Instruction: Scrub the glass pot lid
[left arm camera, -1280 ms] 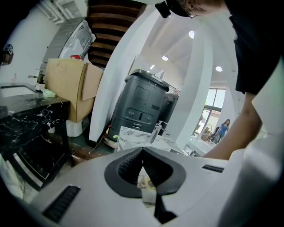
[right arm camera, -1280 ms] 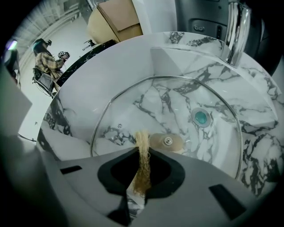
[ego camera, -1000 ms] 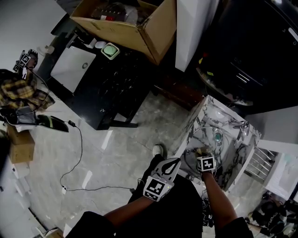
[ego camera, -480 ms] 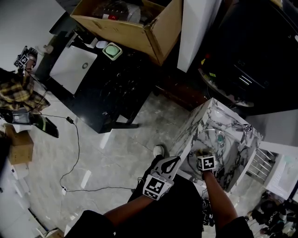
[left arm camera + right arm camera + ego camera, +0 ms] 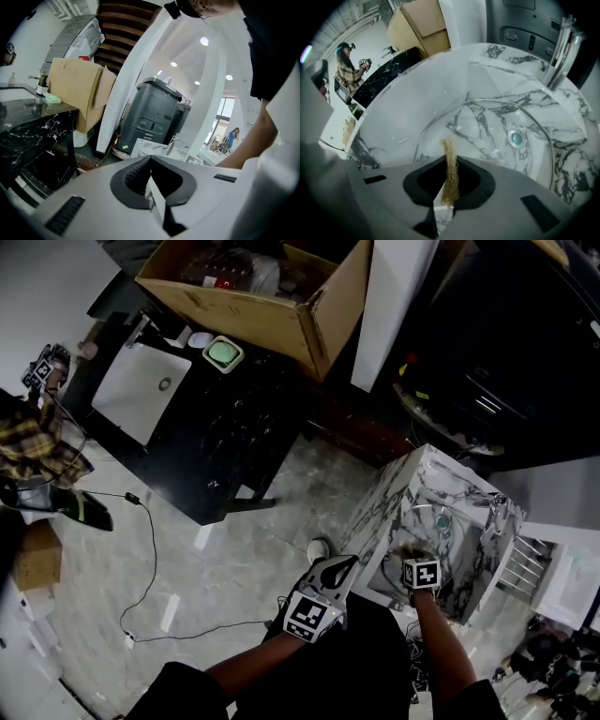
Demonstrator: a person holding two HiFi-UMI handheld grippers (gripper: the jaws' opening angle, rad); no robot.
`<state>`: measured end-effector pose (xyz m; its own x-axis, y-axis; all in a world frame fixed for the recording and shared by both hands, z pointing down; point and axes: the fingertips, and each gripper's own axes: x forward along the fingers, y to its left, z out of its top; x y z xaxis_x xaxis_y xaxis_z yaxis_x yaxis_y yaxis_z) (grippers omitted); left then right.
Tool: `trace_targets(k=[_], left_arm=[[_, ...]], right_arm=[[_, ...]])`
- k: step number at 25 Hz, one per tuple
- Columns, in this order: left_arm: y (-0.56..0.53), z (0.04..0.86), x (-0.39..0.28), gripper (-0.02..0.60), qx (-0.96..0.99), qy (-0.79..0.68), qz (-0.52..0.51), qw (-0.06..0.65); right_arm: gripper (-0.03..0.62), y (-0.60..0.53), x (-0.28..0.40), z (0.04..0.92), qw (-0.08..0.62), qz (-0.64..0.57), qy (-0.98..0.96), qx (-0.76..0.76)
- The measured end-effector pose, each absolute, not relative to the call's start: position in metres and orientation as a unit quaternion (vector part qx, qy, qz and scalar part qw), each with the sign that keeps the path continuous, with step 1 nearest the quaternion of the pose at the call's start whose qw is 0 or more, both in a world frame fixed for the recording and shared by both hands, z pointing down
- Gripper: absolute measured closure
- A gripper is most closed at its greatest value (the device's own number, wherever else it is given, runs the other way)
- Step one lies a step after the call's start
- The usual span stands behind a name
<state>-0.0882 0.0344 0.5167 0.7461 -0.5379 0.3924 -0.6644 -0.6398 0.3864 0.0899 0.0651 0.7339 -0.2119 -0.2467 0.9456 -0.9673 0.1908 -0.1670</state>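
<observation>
A pale marble floor [image 5: 253,540] fills the middle of the head view, crossed at the left by a thin black cable [image 5: 150,549]. A black marble table [image 5: 216,418] sits upper left and an open cardboard box [image 5: 244,301] top centre. At lower right stands a white-veined marble washbasin [image 5: 394,488] with a chrome faucet [image 5: 561,51]. The glass pot lid [image 5: 483,126] lies flat in its bowl. The right gripper [image 5: 419,570] hangs over the near rim, jaws pinched on a tan fibrous scrubber [image 5: 450,164]. The left gripper [image 5: 151,159], jaws closed together on nothing, is over the floor, left of the basin. A person in a plaid shirt [image 5: 347,65] stands far left. The only print is the square markers on the gripper cubes.
</observation>
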Motion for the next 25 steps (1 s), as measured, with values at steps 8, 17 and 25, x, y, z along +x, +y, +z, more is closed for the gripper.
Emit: trace_targets(k=[8,17,25], left_arm=[[0.023,0.512,-0.075,0.566,0.93,-0.265,0.127,0.221],[0.085,0.425,-0.032,0.566,0.942,-0.276,0.094,0.163],[0.215,0.359,0.028,0.566,0.942,-0.281,0.071,0.169]], right_arm=[[0.539,0.076,0.111,0.636,0.247,0.398,-0.652,0.596],[0.539,0.157,0.123,0.455,0.047,0.276,-0.675,0.683],[0.539,0.259,0.108,0.348,-0.004,0.156,-0.723,0.673]])
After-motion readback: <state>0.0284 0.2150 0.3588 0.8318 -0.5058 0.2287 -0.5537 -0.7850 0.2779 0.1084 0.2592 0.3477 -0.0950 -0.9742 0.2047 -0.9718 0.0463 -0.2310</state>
